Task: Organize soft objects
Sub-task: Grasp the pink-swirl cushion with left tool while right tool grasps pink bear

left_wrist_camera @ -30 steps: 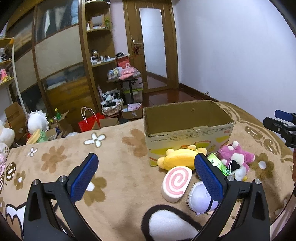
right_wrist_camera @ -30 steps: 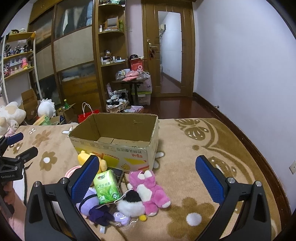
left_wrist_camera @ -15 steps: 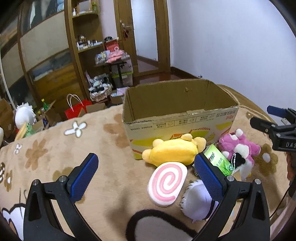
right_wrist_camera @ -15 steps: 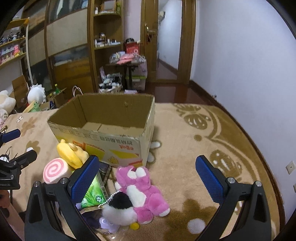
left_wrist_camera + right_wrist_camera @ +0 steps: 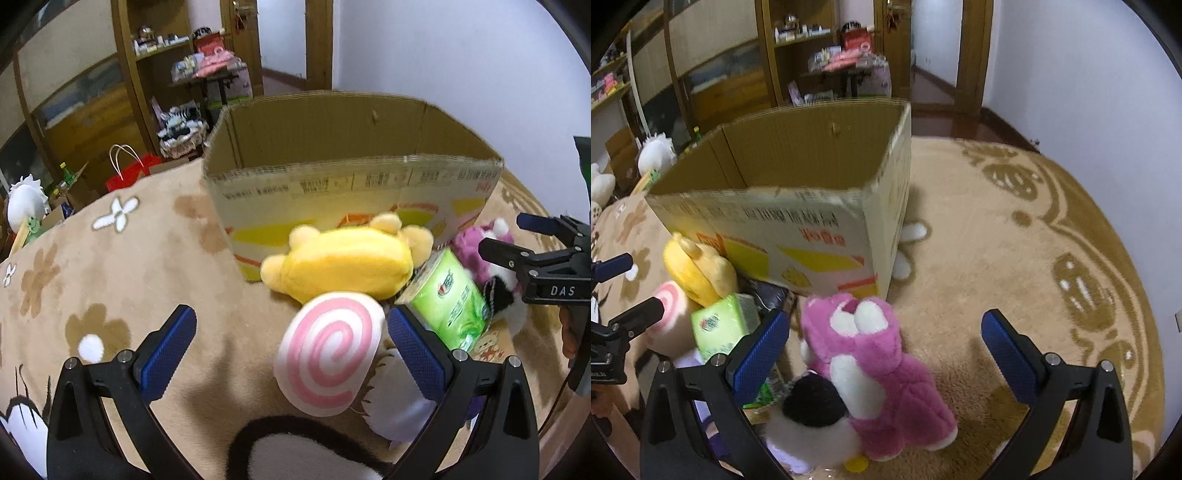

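Two hand-held grippers of matching build. Left hand-held gripper (image 5: 291, 354): matte black angular arms, fingers (image 5: 168, 345) faced with ribbed blue pads, silver screws near each pad. Right hand-held gripper (image 5: 884, 356): same black frame, same blue textured pads on its fingers (image 5: 1006, 349), same round silver screws. Seen side-on from the left wrist view, white lettering "DAS" on the black body. Beside that body, a sliver of bare skin.

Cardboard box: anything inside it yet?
The cardboard box shows only bare inner walls in both views; its floor is hidden behind the front wall. The yellow plush lies outside, against it.
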Demonstrator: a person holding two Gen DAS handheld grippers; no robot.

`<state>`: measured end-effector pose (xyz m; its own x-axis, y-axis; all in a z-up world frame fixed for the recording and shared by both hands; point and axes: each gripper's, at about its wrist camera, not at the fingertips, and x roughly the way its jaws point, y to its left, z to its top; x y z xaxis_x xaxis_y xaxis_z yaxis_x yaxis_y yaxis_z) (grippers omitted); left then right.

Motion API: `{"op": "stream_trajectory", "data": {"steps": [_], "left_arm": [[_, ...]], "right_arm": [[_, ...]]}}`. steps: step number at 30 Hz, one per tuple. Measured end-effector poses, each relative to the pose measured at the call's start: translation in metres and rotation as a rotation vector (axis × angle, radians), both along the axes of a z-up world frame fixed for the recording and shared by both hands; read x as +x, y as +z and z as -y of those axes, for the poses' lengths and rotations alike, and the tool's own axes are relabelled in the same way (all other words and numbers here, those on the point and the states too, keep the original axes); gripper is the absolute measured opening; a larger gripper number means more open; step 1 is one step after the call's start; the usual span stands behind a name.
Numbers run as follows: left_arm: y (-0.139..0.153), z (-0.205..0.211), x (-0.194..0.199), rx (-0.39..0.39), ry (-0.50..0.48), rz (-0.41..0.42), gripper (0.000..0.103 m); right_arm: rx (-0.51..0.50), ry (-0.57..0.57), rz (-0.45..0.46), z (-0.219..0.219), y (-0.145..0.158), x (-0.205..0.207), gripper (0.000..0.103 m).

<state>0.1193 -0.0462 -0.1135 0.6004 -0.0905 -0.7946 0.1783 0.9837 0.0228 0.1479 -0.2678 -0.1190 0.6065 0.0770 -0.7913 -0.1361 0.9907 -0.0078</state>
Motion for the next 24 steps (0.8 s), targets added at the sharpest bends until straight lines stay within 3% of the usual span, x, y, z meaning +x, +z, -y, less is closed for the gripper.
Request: {"op": "stream_trajectory", "data": {"steps": [8,14,19,21,24], "left_arm": [[-0.019,0.0,0.008,0.0,-0.01,-0.085,0.1],[-0.026,0.001,0.008,-0.014,-0.029,-0.124,0.082],[-0.031,0.004,0.006,-0.047,-0.053,-0.165,0.057],[-0.03,0.005,0.006,-0.045,-0.057,-0.162,0.054],[-0.029,0.005,0.004,-0.048,-0.053,-0.158,0.051]], "right_arm": [[-0.048,-0.01,-0.087,-0.001,-0.025,0.011,0.103],[-0.013,0.002,-0.149,-0.001,-0.035,0.018,0.103],[0.028,0.024,-0.163,-0.001,-0.036,0.019,0.089],[0.057,0.044,-0.166,-0.002,-0.034,0.017,0.075],[0.042,0.056,-0.163,-0.006,-0.031,0.012,0.07]]}}
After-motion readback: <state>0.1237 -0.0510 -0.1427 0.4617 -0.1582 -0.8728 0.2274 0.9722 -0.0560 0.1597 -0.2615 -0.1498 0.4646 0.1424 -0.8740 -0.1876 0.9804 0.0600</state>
